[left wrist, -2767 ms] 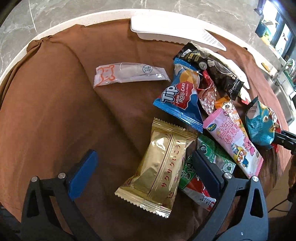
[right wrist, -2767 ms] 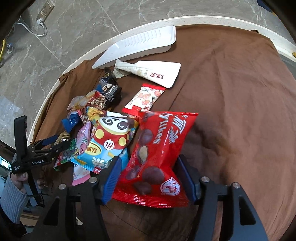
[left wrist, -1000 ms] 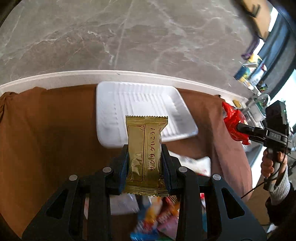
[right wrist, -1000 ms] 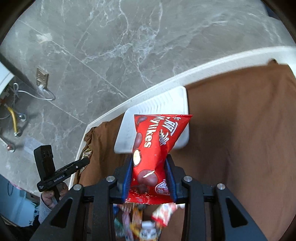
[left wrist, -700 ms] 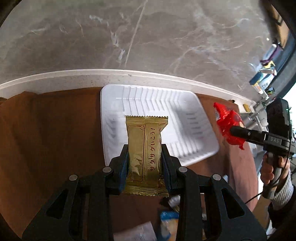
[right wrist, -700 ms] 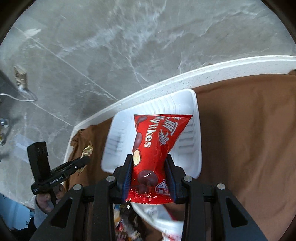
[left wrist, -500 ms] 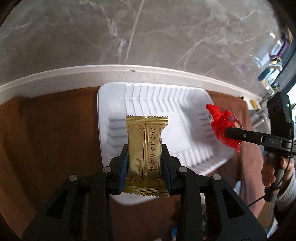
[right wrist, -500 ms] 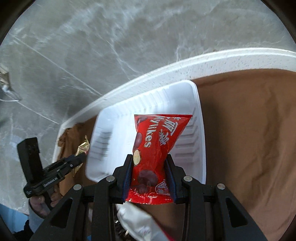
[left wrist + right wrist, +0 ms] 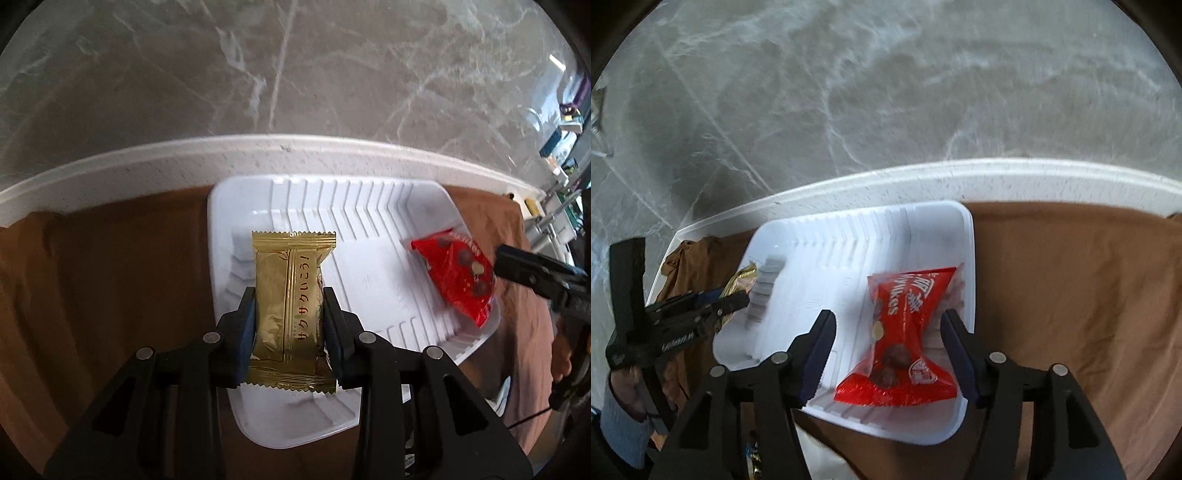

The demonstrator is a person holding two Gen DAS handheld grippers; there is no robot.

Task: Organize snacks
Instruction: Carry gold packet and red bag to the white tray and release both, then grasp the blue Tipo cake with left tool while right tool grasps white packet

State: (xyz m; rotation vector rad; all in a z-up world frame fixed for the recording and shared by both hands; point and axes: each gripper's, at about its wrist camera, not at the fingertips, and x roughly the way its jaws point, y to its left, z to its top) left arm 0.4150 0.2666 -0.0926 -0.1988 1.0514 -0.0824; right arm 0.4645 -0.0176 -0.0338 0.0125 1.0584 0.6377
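Right gripper (image 9: pixel 886 347) jaws are opening around my red chocolate bag (image 9: pixel 905 339), which drops onto the white ribbed tray (image 9: pixel 967 266), while I keep the left gripper (image 9: pixel 289 325) pinching the gold wafer packet (image 9: pixel 291 306) above the tray's other end, next for release.

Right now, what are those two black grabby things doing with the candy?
A person is sorting snacks into a white tray on a brown cloth, holding tongs in each hand. The left tongs are shut on a gold snack packet, held over the tray's left end. The right tongs are opening: the red chocolate bag lies between them at the tray's right end, and the pads no longer press on it.
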